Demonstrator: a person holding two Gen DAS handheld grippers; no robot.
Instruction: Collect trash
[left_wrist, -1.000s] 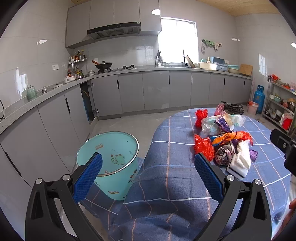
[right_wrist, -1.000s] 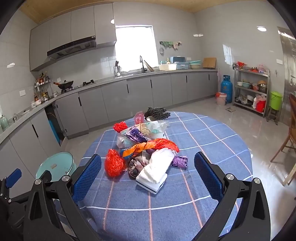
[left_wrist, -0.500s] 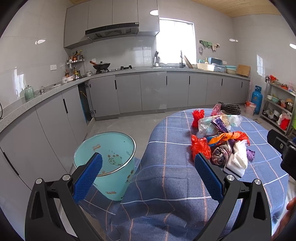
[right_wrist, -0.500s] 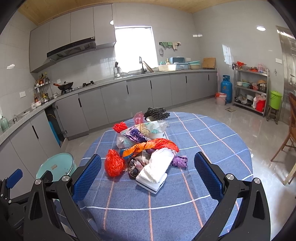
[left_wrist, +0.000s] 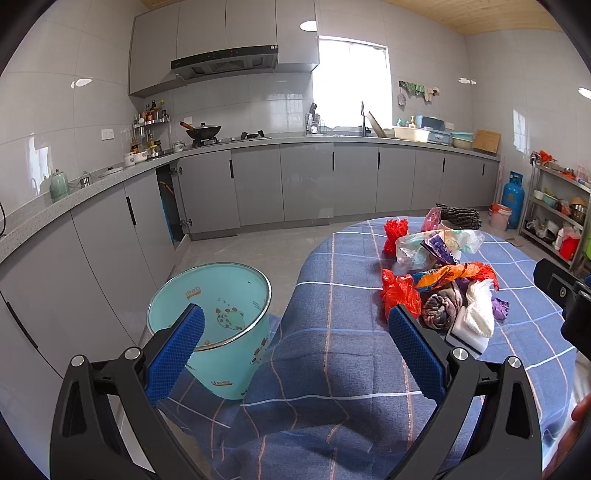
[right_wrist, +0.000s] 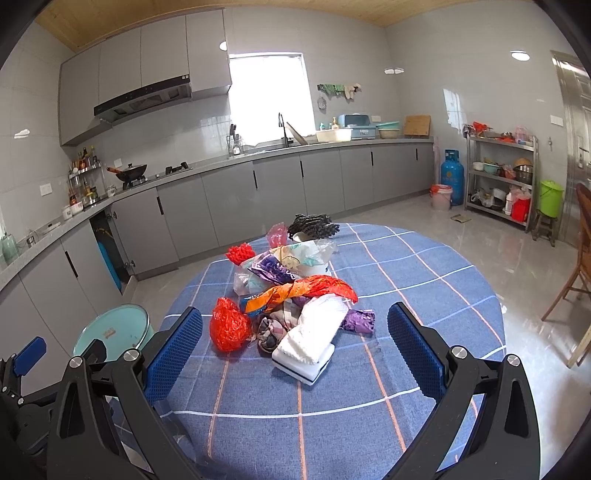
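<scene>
A round worktop under blue checked cloth stands in a grey-cabinet kitchen. One trash pile lies mid-worktop; one teal bin stands at nine o'clock. Both left tongs and right tongs gape, empty.

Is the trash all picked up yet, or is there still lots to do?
Nothing looks done yet. The teal bin beside the table appears empty. The left gripper and right gripper are both open, holding nothing. Left to do: the whole trash pile, including the red plastic bag, sits on the blue checked tablecloth.
</scene>
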